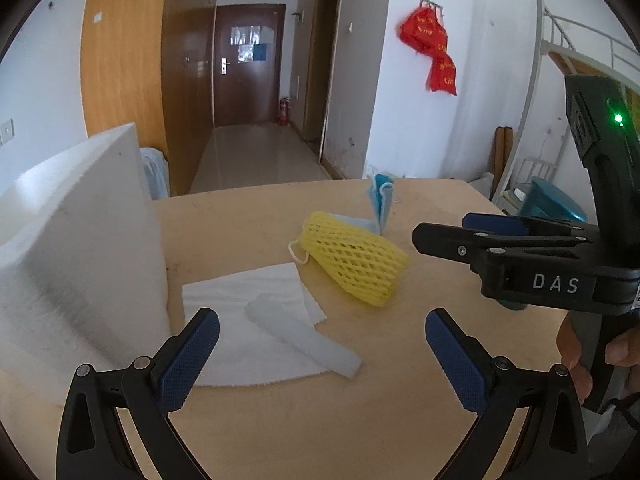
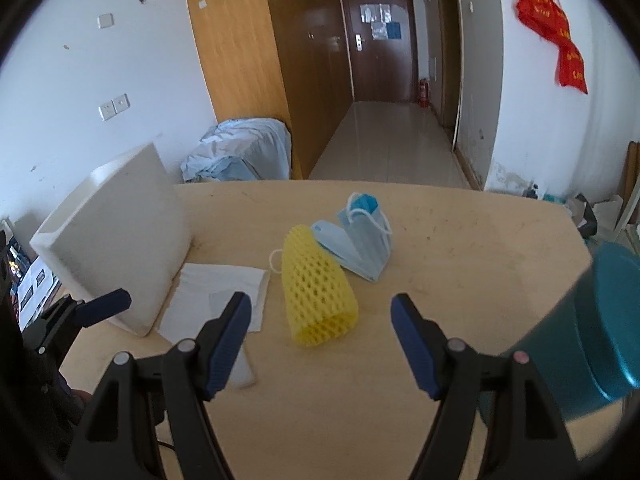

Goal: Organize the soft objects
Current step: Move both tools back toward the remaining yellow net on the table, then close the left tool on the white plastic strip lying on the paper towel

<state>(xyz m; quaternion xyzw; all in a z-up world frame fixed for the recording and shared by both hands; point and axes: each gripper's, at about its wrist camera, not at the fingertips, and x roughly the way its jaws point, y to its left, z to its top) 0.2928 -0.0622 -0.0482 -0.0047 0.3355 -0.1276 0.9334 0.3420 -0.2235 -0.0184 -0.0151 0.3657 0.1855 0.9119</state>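
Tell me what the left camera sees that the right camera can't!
Only the left camera shows the white bunk frame and a hand holding the right tongs. Only the right camera shows the blue-grey heap of cloth, wall sockets and a teal cylinder. Both show the table, white foam box, tissue, yellow net sleeve, blue masks and red banner.

Foam net lay mid-tabletop; masks behind it, tissue left, bin far left.
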